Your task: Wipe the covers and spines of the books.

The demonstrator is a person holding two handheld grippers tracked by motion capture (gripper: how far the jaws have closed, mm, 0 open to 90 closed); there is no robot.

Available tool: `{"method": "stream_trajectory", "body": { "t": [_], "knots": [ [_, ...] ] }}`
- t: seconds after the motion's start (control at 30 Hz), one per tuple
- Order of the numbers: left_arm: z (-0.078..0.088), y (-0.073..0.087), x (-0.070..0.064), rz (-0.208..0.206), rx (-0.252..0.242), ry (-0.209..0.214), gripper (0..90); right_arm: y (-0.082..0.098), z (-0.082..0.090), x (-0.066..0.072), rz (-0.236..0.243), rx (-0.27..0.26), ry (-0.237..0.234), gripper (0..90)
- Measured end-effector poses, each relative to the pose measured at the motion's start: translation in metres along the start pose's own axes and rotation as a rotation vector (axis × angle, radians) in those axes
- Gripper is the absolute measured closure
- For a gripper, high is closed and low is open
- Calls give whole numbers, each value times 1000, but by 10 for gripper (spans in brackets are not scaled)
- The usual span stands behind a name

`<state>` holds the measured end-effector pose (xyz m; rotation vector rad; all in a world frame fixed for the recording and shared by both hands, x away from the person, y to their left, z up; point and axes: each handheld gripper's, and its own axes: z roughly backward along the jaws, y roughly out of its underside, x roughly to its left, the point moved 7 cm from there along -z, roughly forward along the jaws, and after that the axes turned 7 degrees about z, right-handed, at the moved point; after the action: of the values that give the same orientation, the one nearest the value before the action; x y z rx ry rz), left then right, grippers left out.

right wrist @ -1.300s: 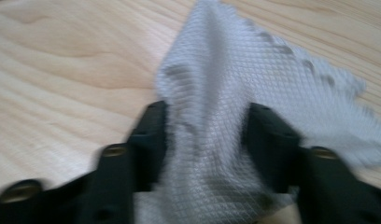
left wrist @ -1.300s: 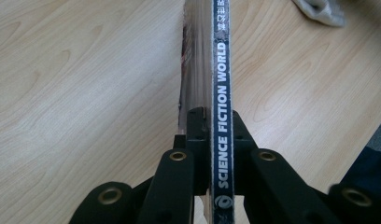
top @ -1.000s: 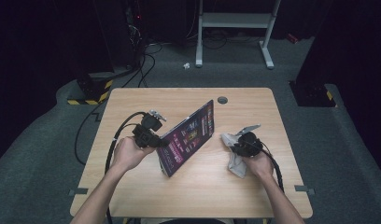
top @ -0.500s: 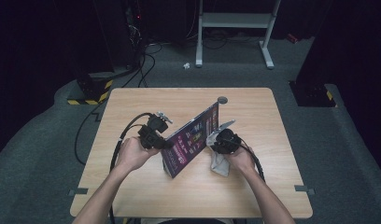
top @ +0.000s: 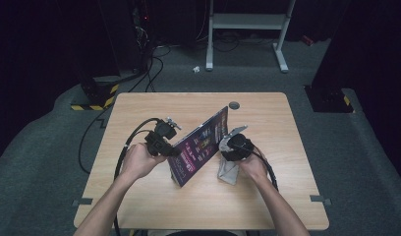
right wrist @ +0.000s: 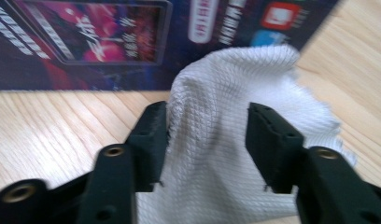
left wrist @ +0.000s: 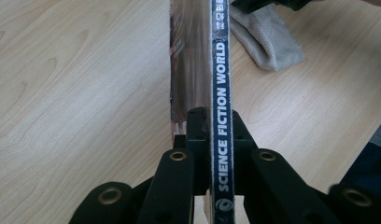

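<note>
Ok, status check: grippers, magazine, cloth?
Left gripper shut on magazine spine, holding it upright. Right gripper jaws just opening, cloth loose between them. Nothing in the way.

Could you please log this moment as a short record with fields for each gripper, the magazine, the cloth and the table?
left gripper: shut on the magazine's spine
right gripper: jaws just opened, cloth between them
magazine: held tilted on edge on the table
cloth: white, bunched, by the magazine's cover
table: light wood
</note>
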<state>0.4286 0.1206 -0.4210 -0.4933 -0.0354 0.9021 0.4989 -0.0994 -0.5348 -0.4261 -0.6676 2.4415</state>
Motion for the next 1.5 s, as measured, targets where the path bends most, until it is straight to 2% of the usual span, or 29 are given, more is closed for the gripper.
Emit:
{"method": "stream_trajectory", "body": {
  "t": [0.07,0.13,0.17,0.2,0.23,0.3,0.33,0.37,0.43,0.5,0.6,0.67,0.77,0.8,0.83,0.87,0.97,1.03,1.1,1.23,1.33,1.4,1.5],
  "knots": [
    [0,0,-2,-5,2,9,838,4,-1,-4,-25,14,-6,394],
    [0,0,-4,-9,0,19,838,10,-7,-7,-53,49,-25,362],
    [0,0,-5,-10,1,22,838,12,-12,-7,-79,67,-35,360],
    [0,0,-6,-12,2,25,838,13,-15,-7,-85,74,-39,363],
    [0,0,-7,-15,2,30,838,14,-18,-8,-93,74,-46,399],
    [0,0,-10,-26,3,31,838,12,-19,-6,-104,46,-76,580],
    [0,0,-11,-29,3,33,838,11,-18,-6,-88,44,-65,672],
    [1,0,-12,-28,3,40,838,10,-17,-6,-76,44,-50,726],
    [1,0,-14,-34,1,50,838,10,-14,-11,-55,49,-14,773],
    [1,1,-15,-36,0,53,838,11,-11,-18,-72,46,29,790],
    [1,1,-18,-41,0,67,838,13,-8,-27,-114,28,41,797],
    [0,0,-19,-45,0,75,838,12,-8,-29,-120,21,37,800],
    [-1,0,-19,-44,1,78,838,6,-14,-18,-87,5,16,804],
    [-1,0,-19,-41,1,83,838,2,-16,-11,-65,-3,0,806],
    [-1,0,-19,-39,0,82,838,-5,-18,3,-14,-12,-34,807],
    [-1,0,-18,-37,-1,82,838,-5,-18,3,-14,-12,-34,807],
    [-1,0,-16,-24,-3,82,838,-12,-18,22,62,-18,-66,807],
    [-1,0,-17,-22,-6,85,838,-13,-17,23,85,-15,-59,807],
    [-1,1,-17,-24,-6,89,838,-10,-18,14,53,-6,-47,807],
    [-1,1,-19,-30,-4,104,838,4,-17,-22,-107,-1,-6,807],
    [-1,0,-19,-26,-5,114,838,10,-15,-37,-180,-22,11,807],
    [-2,0,-19,-22,-7,121,838,10,-16,-36,-186,-30,3,808],
    [-1,0,-19,-19,-9,121,837,2,-19,-20,-126,-42,-26,808]
  ]
}}
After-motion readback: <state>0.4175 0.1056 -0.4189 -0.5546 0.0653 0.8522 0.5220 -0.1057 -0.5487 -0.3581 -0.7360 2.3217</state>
